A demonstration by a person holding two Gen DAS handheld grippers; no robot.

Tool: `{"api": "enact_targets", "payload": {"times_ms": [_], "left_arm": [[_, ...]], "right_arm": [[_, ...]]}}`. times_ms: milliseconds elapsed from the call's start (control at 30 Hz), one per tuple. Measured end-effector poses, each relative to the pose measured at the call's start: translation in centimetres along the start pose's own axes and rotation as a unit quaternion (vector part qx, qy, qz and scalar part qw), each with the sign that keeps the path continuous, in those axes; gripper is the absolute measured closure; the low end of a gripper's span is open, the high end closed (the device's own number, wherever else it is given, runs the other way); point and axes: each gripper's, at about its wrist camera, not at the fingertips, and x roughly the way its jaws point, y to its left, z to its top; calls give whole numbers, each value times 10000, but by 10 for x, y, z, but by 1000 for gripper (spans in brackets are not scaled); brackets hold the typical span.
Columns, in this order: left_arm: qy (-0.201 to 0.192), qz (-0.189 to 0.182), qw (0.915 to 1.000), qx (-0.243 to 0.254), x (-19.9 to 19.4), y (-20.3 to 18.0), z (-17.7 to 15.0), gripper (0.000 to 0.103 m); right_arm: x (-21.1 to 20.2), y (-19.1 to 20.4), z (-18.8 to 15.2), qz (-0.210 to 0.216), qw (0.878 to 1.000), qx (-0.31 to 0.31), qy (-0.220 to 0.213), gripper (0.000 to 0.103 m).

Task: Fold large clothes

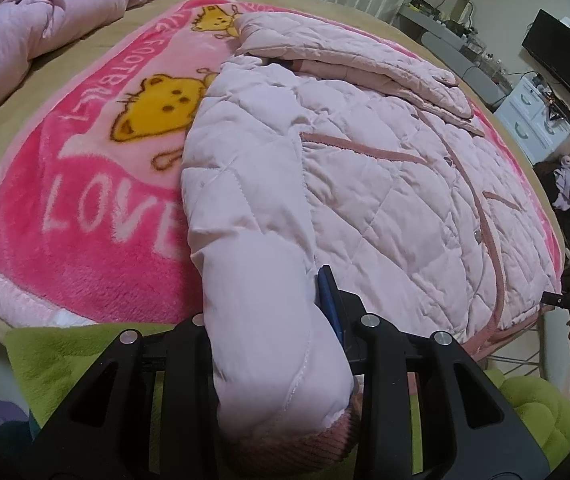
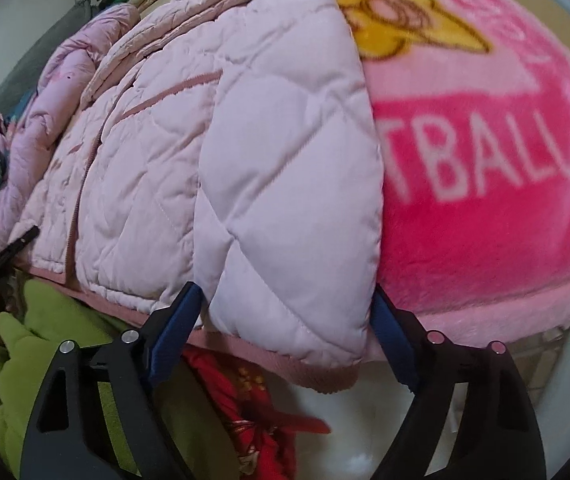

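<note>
1. Left wrist view: a pale pink quilted jacket (image 1: 365, 168) is lying front-up on a bright pink blanket (image 1: 85, 200) spread over a bed (image 1: 65, 52). The left gripper (image 1: 273, 320) is closing on the jacket's left sleeve (image 1: 253, 248) near its ribbed cuff, which is sagging off the near edge of the bed. The other sleeve is already lying folded across the far part of the jacket. A heap of pink bedding (image 1: 45, 12) is sitting at the far left.

2. Left wrist view, advice: the sleeve is probably going inward over the chest, so lifting it just clear of the body and carrying it right in a low arc should be keeping the padding from bunching.

3. Right wrist view: the right gripper (image 2: 285, 312) is standing wide apart, its blue pads straddling the jacket's near right corner by the hem, pinching nothing. Green cloth (image 2: 45, 340) and a red garment (image 2: 245, 400) are lying below the bed edge.

4. Right wrist view, advice: resting on that corner while the sleeve crosses would likely be stopping the slippery jacket from sliding.
</note>
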Motion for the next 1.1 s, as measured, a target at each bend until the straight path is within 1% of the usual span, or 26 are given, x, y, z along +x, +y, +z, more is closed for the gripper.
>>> {"api": "enact_targets", "payload": {"times_ms": [67, 133, 167, 200, 267, 300, 333, 367, 400, 500, 533, 600, 667, 700, 767, 867, 933, 1100], "left_arm": [[12, 14, 10000, -21, 0, 1, -1, 76], [34, 53, 10000, -44, 1, 3, -2, 72], [47, 81, 9999, -54, 1, 3, -3, 69], [73, 110, 9999, -74, 2, 4, -4, 68], [96, 158, 9998, -84, 3, 6, -5, 62], [113, 197, 9997, -87, 3, 6, -5, 58], [143, 275, 9995, -75, 4, 6, -5, 50], [153, 338, 9993, -65, 3, 7, -6, 44], [175, 376, 9991, -71, 4, 8, -7, 43], [241, 322, 9990, -194, 7, 11, -10, 43], [242, 355, 9990, -153, 7, 10, -11, 43], [228, 379, 9990, -42, 7, 6, -12, 52], [184, 314, 9993, 23, 4, 1, -12, 71], [172, 258, 9995, 37, 3, -1, -11, 75], [88, 331, 9992, 217, -1, -11, -8, 84], [-174, 333, 9984, 425, -12, -26, 2, 89], [-352, 297, 9977, 493, -22, -33, 10, 89], [-684, 384, 9937, 799, -38, -53, 29, 89]], "right_arm": [[5, -2, -2, 185, 9998, 50, 45, 25], [5, 0, -4, 156, 9999, -12, -13, 29], [2, 2, -4, 125, 9999, -68, -70, 38], [-3, 10, -4, 115, 9994, -259, -180, 50], [-12, 21, -3, 35, 9978, -579, -324, 62], [-18, 28, -1, 29, 9963, -734, -435, 66], [-21, 31, 0, 54, 9957, -776, -500, 70], [-28, 34, 3, 108, 9946, -823, -614, 73], [-31, 36, 5, 157, 9938, -854, -693, 76], [-42, 45, 13, 361, 9897, -965, -996, 79], [-45, 46, 15, 425, 9885, -972, -1080, 80], [-50, 52, 23, 589, 9855, -967, -1264, 81], [-55, 53, 27, 737, 9827, -940, -1415, 81], [-55, 57, 28, 769, 9818, -930, -1467, 82], [-59, 58, 31, 813, 9797, -912, -1587, 82], [-72, 60, 37, 915, 9738, -892, -1881, 83], [-79, 61, 40, 976, 9701, -886, -2038, 83], [-91, 64, 51, 1133, 9606, -913, -2368, 84]]}}
